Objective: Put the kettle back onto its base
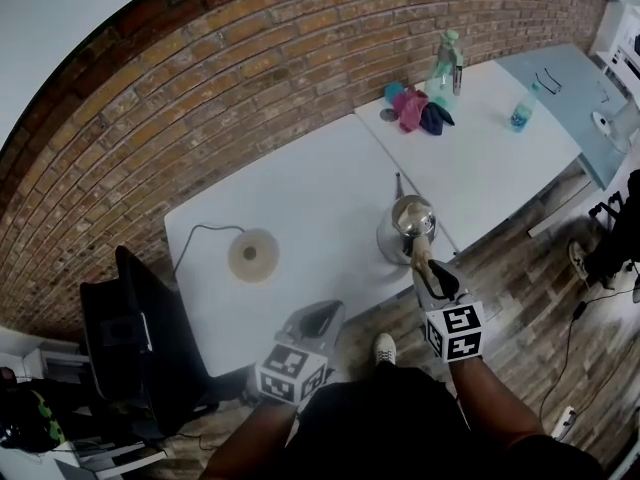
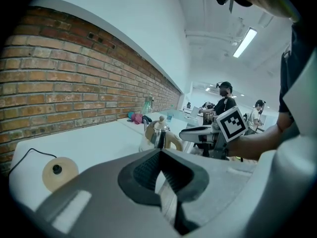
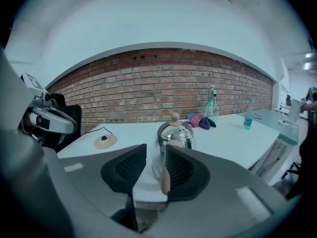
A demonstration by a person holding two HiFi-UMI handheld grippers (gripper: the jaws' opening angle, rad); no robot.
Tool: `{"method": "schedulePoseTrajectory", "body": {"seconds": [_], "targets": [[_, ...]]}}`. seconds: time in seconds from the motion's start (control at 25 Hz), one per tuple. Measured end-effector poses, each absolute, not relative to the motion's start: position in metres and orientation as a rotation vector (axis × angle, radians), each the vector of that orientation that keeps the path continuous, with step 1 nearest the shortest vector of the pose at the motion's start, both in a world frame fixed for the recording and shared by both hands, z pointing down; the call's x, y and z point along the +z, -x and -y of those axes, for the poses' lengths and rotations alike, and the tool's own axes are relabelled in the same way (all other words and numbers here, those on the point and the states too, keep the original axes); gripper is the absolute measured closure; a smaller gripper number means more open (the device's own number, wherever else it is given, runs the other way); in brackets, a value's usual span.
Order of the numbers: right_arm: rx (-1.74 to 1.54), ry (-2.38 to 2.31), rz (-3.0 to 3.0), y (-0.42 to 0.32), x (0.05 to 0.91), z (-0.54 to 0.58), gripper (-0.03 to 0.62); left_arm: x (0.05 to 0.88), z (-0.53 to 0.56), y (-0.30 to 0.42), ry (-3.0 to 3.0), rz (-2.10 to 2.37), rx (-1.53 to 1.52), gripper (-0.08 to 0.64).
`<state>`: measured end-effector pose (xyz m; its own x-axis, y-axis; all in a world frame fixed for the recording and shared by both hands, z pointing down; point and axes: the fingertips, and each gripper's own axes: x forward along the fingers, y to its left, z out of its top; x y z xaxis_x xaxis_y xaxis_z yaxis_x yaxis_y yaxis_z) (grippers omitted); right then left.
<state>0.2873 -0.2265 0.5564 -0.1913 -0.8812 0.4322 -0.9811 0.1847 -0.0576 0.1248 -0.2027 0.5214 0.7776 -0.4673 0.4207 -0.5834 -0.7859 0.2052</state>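
The steel kettle (image 1: 403,224) with a beige handle (image 3: 165,181) stands near the front edge of the white table (image 1: 300,198). Its round beige base (image 1: 253,255) with a black cord lies well to the left of it. My right gripper (image 1: 422,260) is at the kettle's handle. In the right gripper view (image 3: 154,155) the jaws stand open: the handle lies between them against the right pad, and the left pad is clear of it. My left gripper (image 1: 322,318) hangs at the table's front edge between base and kettle, its pads (image 2: 148,170) together with nothing in them.
A second white table (image 1: 500,138) joins on the right, with a clear bottle (image 1: 445,63), a small blue bottle (image 1: 520,113) and bunched cloths (image 1: 415,108). A black chair (image 1: 140,338) stands at the left. Brick wall behind. People stand beyond the tables in the left gripper view.
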Motion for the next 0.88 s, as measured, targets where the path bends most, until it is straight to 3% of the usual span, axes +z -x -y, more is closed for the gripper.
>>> {"method": "schedulePoseTrajectory", "body": {"seconds": [0.88], "targets": [[0.591,-1.62,2.042,-0.303,0.642,0.263,0.347,0.541,0.222,-0.146,-2.592,0.823,0.598,0.56]]}}
